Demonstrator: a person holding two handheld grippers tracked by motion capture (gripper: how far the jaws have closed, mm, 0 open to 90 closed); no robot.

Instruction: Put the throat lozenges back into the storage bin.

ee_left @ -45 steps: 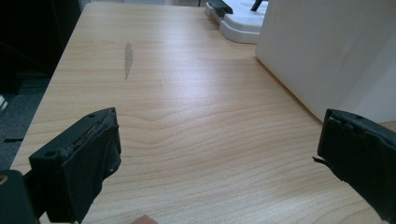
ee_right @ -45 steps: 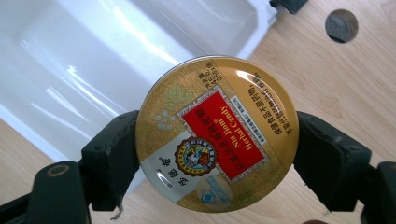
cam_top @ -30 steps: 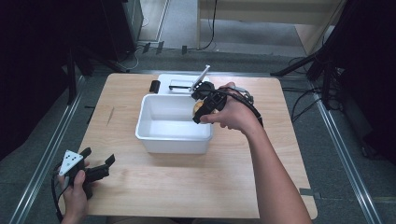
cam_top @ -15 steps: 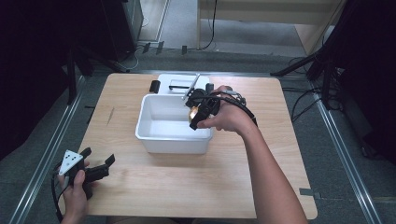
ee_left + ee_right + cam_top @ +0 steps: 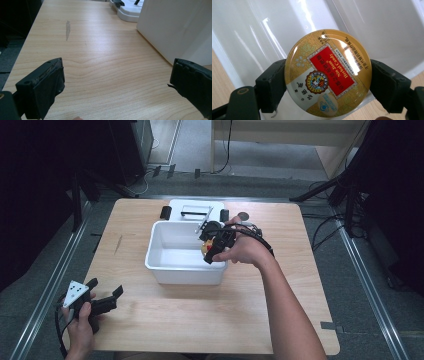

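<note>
Slippage is the risk: right gripper [image 5: 328, 82] pinches tin [image 5: 328, 73] by its smooth rim over bin [image 5: 165, 265] (left gripper [image 5: 116, 85] gapes empty near tabletop's corner)

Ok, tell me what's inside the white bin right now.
The white bin looks bare where its floor shows. The right gripper holds a round candy tin over its right end, jaws clamped on the tin's rim. The floor beneath the tin and hand is covered.

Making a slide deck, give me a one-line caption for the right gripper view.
Right gripper jaws clamp a round gold candy tin over the white plastic bin.
</note>
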